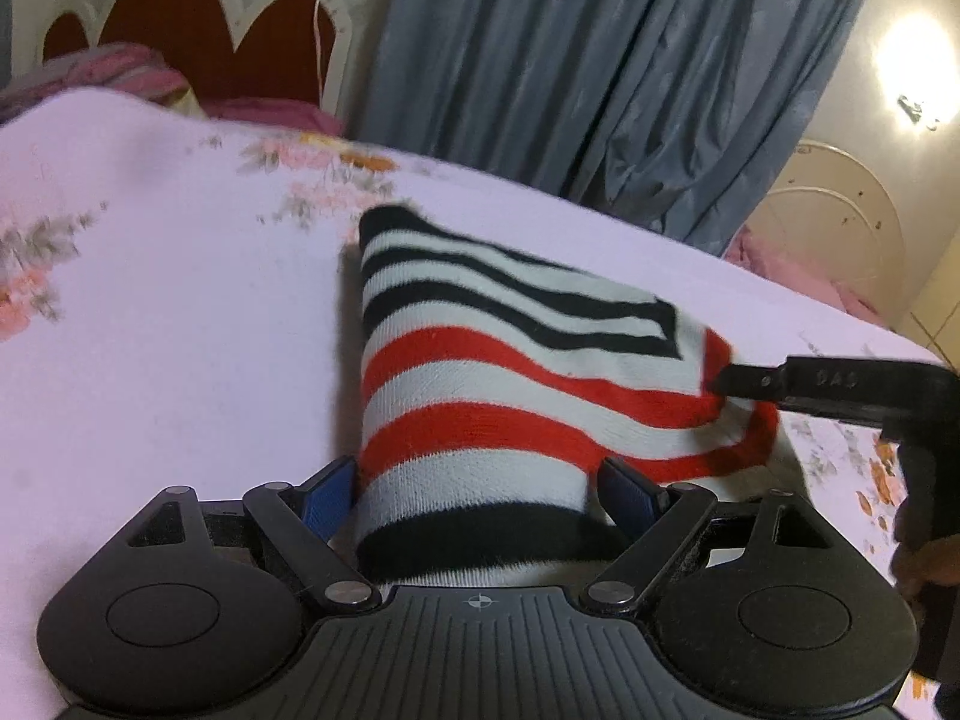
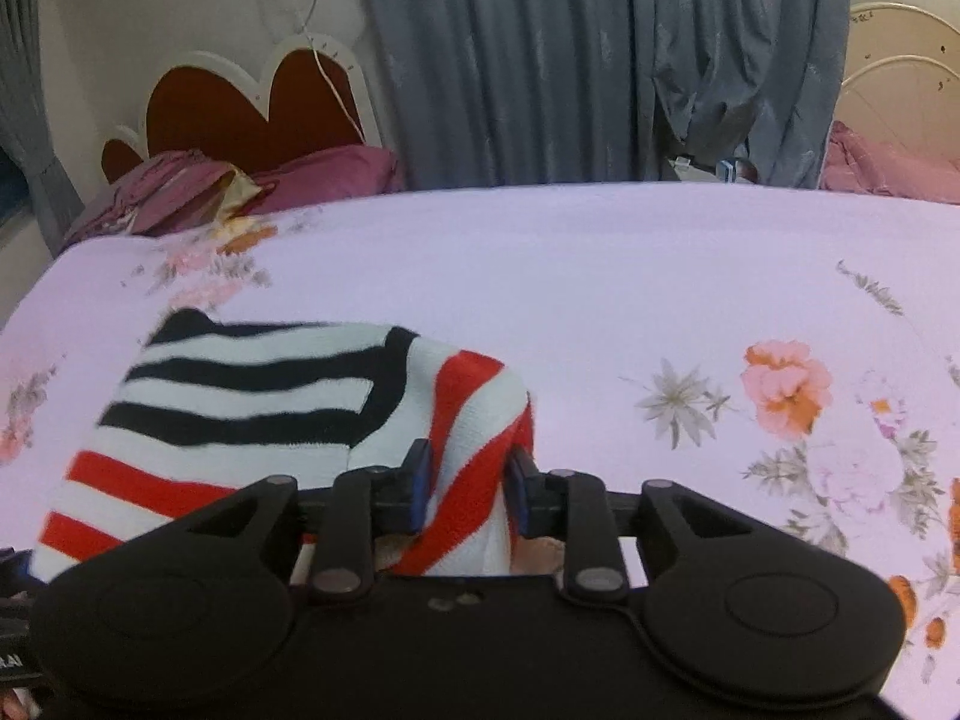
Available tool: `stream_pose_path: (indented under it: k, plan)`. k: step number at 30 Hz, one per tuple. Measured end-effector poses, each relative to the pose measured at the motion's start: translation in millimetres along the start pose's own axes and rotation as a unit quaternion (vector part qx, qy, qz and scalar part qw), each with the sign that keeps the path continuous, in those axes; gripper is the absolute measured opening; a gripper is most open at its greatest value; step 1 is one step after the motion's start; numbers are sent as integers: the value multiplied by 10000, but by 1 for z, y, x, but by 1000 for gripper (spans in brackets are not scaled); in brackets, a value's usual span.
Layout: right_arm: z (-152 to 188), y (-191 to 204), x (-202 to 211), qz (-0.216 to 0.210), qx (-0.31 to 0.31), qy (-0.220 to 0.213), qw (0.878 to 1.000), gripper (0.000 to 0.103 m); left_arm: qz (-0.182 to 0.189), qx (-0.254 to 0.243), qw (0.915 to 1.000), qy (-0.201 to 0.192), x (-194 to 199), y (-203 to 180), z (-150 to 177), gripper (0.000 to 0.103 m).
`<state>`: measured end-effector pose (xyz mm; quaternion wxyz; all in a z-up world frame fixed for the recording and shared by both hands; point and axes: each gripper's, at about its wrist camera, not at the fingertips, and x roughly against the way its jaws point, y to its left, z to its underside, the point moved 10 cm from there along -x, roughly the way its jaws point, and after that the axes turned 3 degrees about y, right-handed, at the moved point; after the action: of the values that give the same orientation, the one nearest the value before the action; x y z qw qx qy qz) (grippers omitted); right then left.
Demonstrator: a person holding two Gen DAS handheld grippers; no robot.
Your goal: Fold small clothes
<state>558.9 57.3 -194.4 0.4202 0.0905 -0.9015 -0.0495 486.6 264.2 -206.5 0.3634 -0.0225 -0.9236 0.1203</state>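
Right now a striped knitted garment (image 1: pixel 480 372) lies on a bed covered by a pale lilac sheet (image 1: pixel 150 330) printed with pink and orange flowers, and both grippers are at it. Its far half carries black and white stripes, its near half red and white ones, and a black band runs along the near edge (what kind of garment it is cannot be told from these views). The left gripper (image 1: pixel 477 489) sits at the near left of the cloth with its jaws spread wide; the near end of the garment fills the gap between the blue pads (image 1: pixel 327 495), though whether they actually press on the knit is hard to say. The right gripper (image 2: pixel 469 483) is at the garment's right end, and its jaws are drawn in narrow and pinch a bunched fold of the red-and-white part, which stands up a little between the two fingers. In the left wrist view that same gripper comes in from the right as a dark bar whose tip touches the red-striped corner. Far behind the bed hangs a grey-blue curtain (image 2: pixel 540 60), and to the left stands a white headboard with dark red heart-shaped panels (image 2: pixel 240 102), with magenta pillows (image 2: pixel 324 177) piled near it. At the far right a second cream headboard (image 2: pixel 900 72) shows beside more pink bedding.
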Motion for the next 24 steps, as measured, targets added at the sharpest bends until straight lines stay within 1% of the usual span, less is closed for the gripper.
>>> stream_pose_path:
  k: [1,3,5,8,11,13,16,19,21,22,24]
  plan:
    - [-1,0,8,-73,-54,-43,9999,31,11,-52,10000,-46,6,-1,0,85]
    - [1,0,23,-206,-112,-97,9997,39,24,-131,9999,-95,19,-2,2,86]
    - [8,4,40,-359,-73,-120,9993,40,22,-119,9999,-94,28,1,6,86]
    - [26,18,62,-481,227,-162,9985,33,53,-103,9999,-26,36,1,19,86]
    - [46,30,75,-613,312,-96,9976,26,125,-145,9997,133,34,-1,35,86]
    - [59,33,78,-532,451,-63,9975,24,132,-96,9997,169,29,2,43,86]
    - [80,21,66,-205,464,129,9986,16,235,69,9994,248,24,6,49,86]
    - [80,15,61,-150,266,149,9994,16,155,-67,9996,224,25,4,49,86]
    - [74,21,71,-214,166,86,9996,18,113,-47,9996,272,30,3,48,86]
    - [73,26,78,-241,246,-3,9994,18,114,-75,9995,278,32,2,48,86]
    - [77,29,84,-213,355,-35,9991,20,110,-198,9993,284,35,-1,51,86]
